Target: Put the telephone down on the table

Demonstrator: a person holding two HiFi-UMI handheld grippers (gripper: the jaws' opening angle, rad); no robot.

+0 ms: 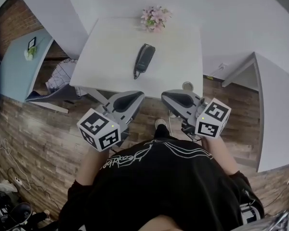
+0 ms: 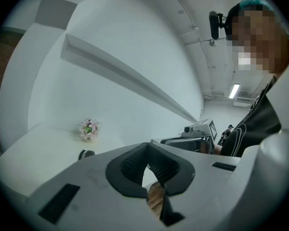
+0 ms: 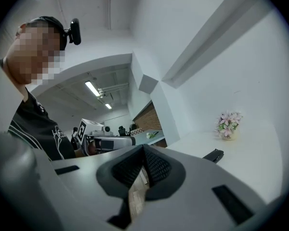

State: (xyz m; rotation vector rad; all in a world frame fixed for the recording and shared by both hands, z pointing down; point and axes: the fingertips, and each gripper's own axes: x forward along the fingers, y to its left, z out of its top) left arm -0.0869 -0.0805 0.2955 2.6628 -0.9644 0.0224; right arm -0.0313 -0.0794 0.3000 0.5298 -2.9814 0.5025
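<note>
The black telephone [image 1: 144, 58] lies flat on the white table [image 1: 178, 47], its cord end toward me, with no gripper touching it. It shows small in the left gripper view [image 2: 86, 154] and in the right gripper view [image 3: 213, 155]. My left gripper [image 1: 136, 96] hovers over the wooden floor, short of the table's near edge, shut with nothing between its jaws [image 2: 147, 165]. My right gripper [image 1: 167, 96] hangs beside it at the same height, also shut and empty [image 3: 144, 160].
A pot of pink flowers [image 1: 155, 18] stands at the table's far edge. A small round grey object [image 1: 187, 85] sits by the near right corner. A blue table [image 1: 19, 61] and a mesh chair [image 1: 60, 76] stand to the left. White walls close in on the right.
</note>
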